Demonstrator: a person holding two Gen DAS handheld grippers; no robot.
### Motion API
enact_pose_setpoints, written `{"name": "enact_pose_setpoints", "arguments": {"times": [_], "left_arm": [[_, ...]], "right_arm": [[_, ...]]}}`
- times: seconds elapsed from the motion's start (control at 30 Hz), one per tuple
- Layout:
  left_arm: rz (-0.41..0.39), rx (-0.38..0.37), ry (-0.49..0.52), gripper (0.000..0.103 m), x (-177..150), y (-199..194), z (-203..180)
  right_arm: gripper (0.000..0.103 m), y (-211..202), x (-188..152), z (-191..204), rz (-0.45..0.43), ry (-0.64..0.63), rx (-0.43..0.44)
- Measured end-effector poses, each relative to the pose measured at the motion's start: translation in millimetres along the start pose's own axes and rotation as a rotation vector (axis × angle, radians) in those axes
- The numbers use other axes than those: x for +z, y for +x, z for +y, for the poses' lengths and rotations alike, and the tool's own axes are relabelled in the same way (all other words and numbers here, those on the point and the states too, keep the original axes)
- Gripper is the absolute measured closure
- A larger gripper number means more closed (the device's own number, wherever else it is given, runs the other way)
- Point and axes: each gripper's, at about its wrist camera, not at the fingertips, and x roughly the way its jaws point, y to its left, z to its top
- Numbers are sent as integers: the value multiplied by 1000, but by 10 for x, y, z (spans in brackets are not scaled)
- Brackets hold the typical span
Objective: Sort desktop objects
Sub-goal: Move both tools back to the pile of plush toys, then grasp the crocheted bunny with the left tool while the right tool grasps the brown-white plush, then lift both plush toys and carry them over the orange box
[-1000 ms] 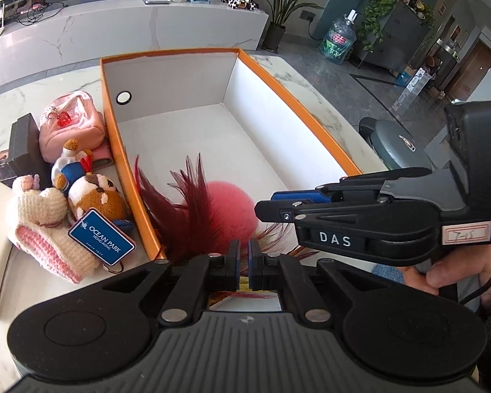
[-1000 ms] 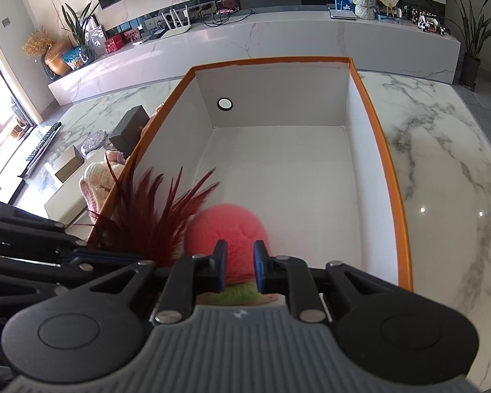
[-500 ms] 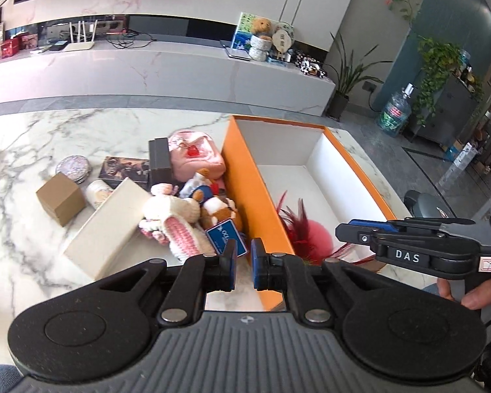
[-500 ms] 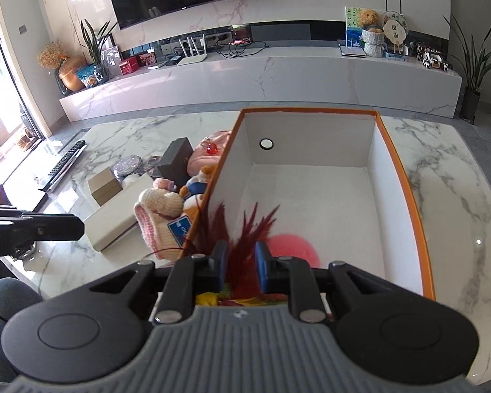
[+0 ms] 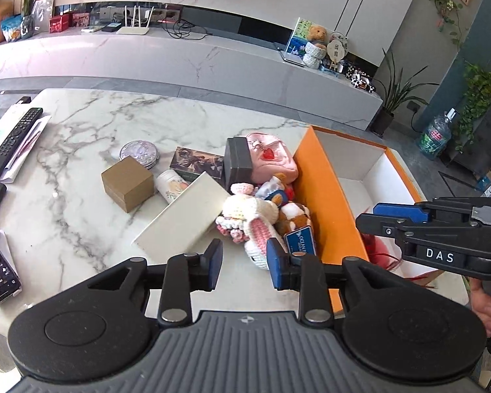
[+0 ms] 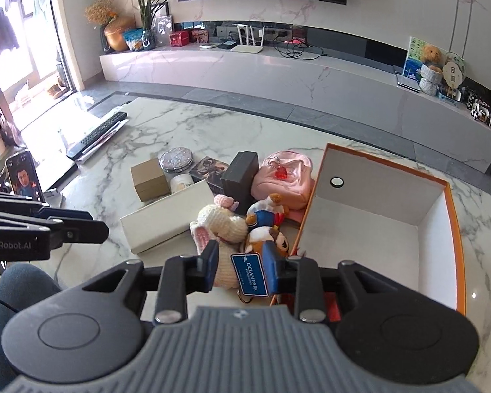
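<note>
Between the left gripper's blue pads sits a wide gap with nothing in it, jaws spread above the marble table! Just past its tips lies the crocheted bunny, pressed against a brown-and-white plush carrying a blue Ocean Park tag. The right gripper is spread just as wide, empty too, and that blue tag shows between its pads in the right wrist view. Beyond the plush heap, a Donald Duck toy leans by the pink pouch, which touches the orange box's outer wall. Down in the box's near corner, a red feathered thing peeks out under the right gripper. Left of the toys lies a long white box, with a dark grey box, a brown cube box, a small jar and a round tin near it. Far left, a remote rests on papers.
</note>
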Motion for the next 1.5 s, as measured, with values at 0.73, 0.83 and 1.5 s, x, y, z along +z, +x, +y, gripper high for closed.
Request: {"name": "enact_pose_setpoints", "arguments": {"times": [0.73,0.83,1.5], "left_arm": [[212,-63,-231,34,96,1577,146],[222,-83,-256,34,79,1688,176],[264,-69,-183,49,4,1490,516]], "right_arm": [[65,1238,433,-53,343,-430,103],[58,1316,410,-53,371,-462,115],[32,1948,398,242,536,-633,17]]}}
